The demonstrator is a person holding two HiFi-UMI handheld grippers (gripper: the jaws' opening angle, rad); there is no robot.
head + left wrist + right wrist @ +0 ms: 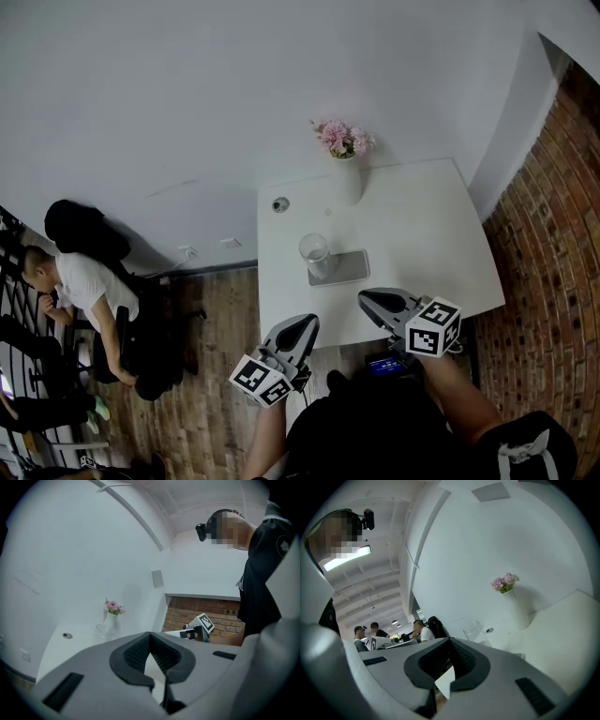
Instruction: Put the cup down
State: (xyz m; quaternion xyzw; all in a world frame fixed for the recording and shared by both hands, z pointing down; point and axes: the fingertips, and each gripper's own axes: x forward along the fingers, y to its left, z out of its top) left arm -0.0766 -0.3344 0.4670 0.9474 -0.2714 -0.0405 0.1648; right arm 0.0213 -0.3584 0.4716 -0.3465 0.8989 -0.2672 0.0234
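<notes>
— Glass cup stands on the grey tray on the white table. Nothing holds it.
— Yes. The left gripper and the right gripper are both closed and empty, away from it. The job looks done.

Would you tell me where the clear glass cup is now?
In the head view, the clear glass cup stands on the left end of the grey flat mat, below the white flower vase.

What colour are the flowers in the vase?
The flowers are pink. They show best in the head view, on top of the white vase.
</notes>
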